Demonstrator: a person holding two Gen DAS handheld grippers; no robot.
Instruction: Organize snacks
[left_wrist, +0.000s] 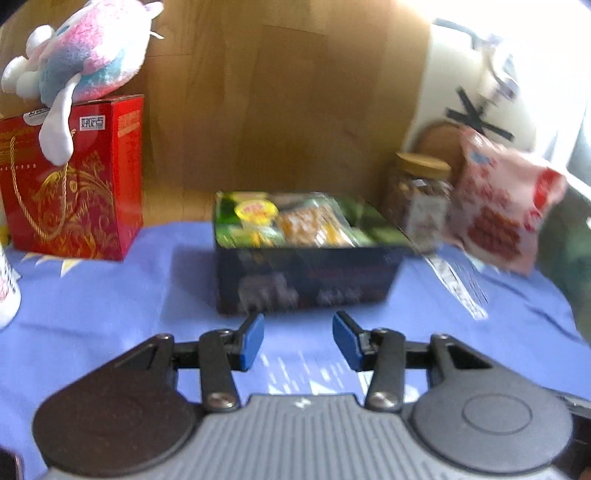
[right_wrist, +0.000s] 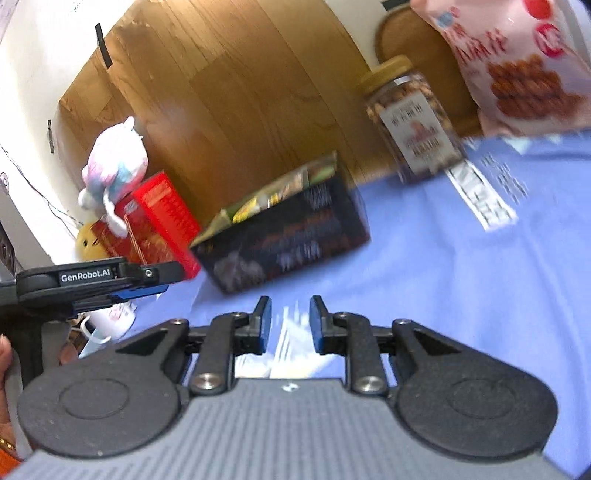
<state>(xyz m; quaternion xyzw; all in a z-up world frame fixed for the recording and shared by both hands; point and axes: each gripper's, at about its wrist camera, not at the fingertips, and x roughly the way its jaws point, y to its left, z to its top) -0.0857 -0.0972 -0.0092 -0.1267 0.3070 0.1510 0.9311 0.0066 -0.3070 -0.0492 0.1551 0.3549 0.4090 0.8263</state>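
Note:
A dark open box (left_wrist: 306, 273) holding several snack packets (left_wrist: 291, 221) sits on the blue cloth; it also shows in the right wrist view (right_wrist: 291, 240). A pink-and-white snack bag (left_wrist: 506, 206) leans at the right, next to a nut jar (left_wrist: 417, 199) with a wooden lid; both show in the right wrist view, the bag (right_wrist: 517, 66) and the jar (right_wrist: 410, 125). My left gripper (left_wrist: 298, 341) is open and empty, just in front of the box. My right gripper (right_wrist: 290, 325) is open and empty over the cloth, short of the box. The left gripper (right_wrist: 122, 280) shows at that view's left.
A red gift box (left_wrist: 74, 177) with a plush toy (left_wrist: 77, 55) on top stands at back left. A white mug (right_wrist: 110, 321) sits at the left edge. A printed paper strip (left_wrist: 458, 284) lies on the blue tablecloth (left_wrist: 110, 295). A wooden panel (left_wrist: 277, 92) stands behind.

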